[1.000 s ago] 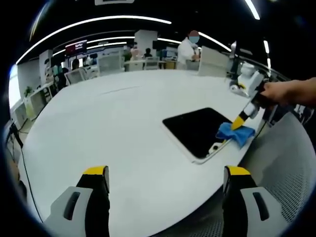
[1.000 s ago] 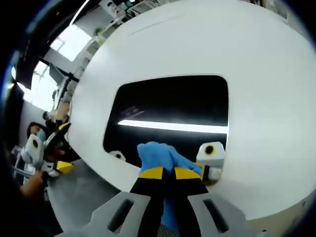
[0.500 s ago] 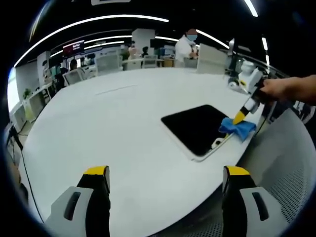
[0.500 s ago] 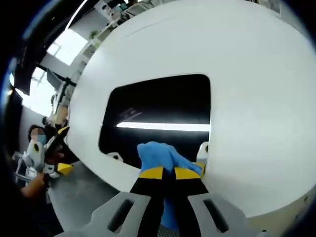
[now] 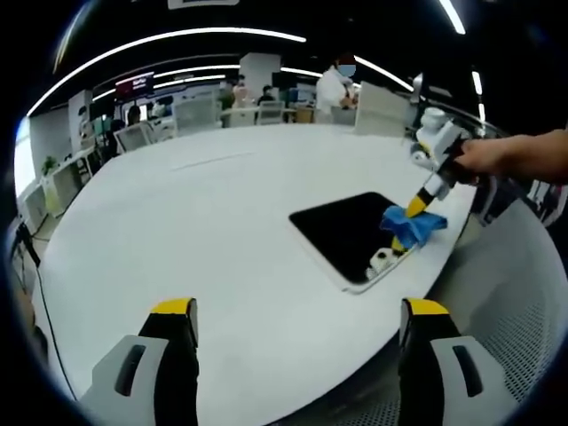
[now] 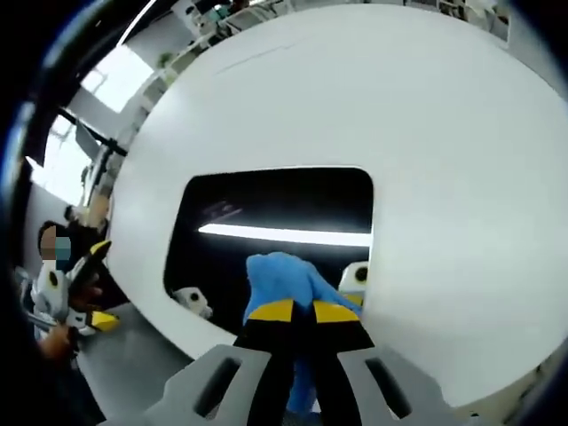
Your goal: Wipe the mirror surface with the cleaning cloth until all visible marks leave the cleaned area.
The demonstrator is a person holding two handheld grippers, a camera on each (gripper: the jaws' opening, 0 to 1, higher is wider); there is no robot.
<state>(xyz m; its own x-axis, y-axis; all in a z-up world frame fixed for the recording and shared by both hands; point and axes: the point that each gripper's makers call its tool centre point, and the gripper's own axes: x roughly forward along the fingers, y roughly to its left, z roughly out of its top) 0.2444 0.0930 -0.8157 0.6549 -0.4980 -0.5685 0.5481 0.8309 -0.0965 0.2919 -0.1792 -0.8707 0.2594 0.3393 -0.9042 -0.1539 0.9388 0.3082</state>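
Meanwhile, my right gripper [image 6: 295, 312] had its yellow-tipped jaws pressed together on the blue cleaning cloth [image 6: 282, 277], which bunched up above the tips and lay against the near part of the mirror [image 6: 275, 209]. That mirror was a dark rectangle with rounded corners in a white frame, flat on the white round table [image 6: 426, 133], close to the table's edge. Its glass reflected a bright strip of ceiling light across the middle, and I could make out a faint smudge [image 6: 217, 211] toward its upper left part in the right gripper view. Two small white fittings sat on the near frame edge, one on each side of the cloth. In the left gripper view, my left gripper [image 5: 300, 311] was held back from the work with its jaws wide apart and nothing between them, over the table [image 5: 177, 222]. From there I saw the mirror [image 5: 351, 232] off to the right, with the cloth [image 5: 410, 225] on its far right side under the right gripper [image 5: 415, 208] and my hand [image 5: 497, 160] behind it. Further back stood desks, chairs and some people.
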